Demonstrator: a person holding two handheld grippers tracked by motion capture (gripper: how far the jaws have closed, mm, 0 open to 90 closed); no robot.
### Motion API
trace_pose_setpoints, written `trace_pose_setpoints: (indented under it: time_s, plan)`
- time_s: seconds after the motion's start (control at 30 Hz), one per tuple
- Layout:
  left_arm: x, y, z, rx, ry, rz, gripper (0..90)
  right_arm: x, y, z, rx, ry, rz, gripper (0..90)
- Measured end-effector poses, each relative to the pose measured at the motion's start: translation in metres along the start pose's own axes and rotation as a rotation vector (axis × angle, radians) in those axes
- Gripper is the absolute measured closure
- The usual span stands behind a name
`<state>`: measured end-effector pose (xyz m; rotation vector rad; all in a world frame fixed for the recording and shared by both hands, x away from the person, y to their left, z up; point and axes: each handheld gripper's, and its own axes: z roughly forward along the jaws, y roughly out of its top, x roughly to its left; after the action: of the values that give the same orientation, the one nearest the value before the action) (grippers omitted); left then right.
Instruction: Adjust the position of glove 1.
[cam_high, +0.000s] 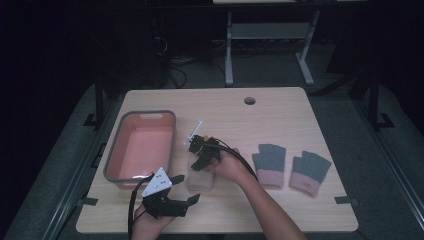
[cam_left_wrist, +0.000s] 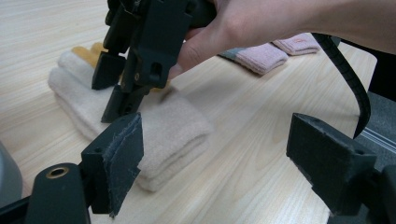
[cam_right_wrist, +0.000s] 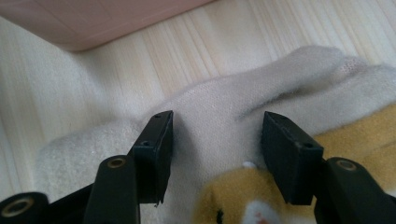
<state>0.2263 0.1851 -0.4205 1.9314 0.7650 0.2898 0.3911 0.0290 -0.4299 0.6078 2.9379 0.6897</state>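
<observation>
Your right hand-held gripper points down over the cream glove lying near the front middle of the worktop, just right of the pink bin. In the right gripper view the two black jaws stand apart, straddling the cream knit, with the glove's yellow-orange patch at the lower right; whether the pads already press into the fabric cannot be told, and the gap between them is partly drawn in rather than wide. In the left gripper view, your right hand wraps the tool's body while its jaw tips meet the top of the folded glove, the yellow fingertips peeking out behind.

Your left hand-held gripper waits low at the front edge of the worktop, level and aimed toward the glove, its jaws spread wide with nothing between them; its grey three-cornered plate sits just off the near corner of the bin.

To the right, well apart from the cream glove, a pair of grey gloves with pink cuffs lies flat, side by side, fingers pointing away from you. A round cable hole marks the far side of the worktop.
</observation>
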Motion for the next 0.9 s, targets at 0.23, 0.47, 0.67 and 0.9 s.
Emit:
trace_pose_setpoints:
  time_s: [0.23,0.47,0.67,0.9]
  plan:
    - [-0.001,0.000,0.002,0.011,-0.002,-0.001,18.8,-0.002,-0.009,-0.004,0.000,-0.001,0.013,44.6]
    - [-0.001,-0.001,0.004,0.015,-0.004,-0.004,18.8,-0.006,-0.021,-0.012,0.009,0.001,0.029,44.6]
    - [-0.002,-0.001,0.009,0.027,-0.016,-0.023,18.8,-0.009,-0.038,-0.020,0.011,-0.005,0.043,44.4]
    - [-0.003,0.001,0.014,0.026,-0.051,-0.068,18.9,-0.012,-0.058,-0.028,-0.016,-0.008,0.071,44.3]
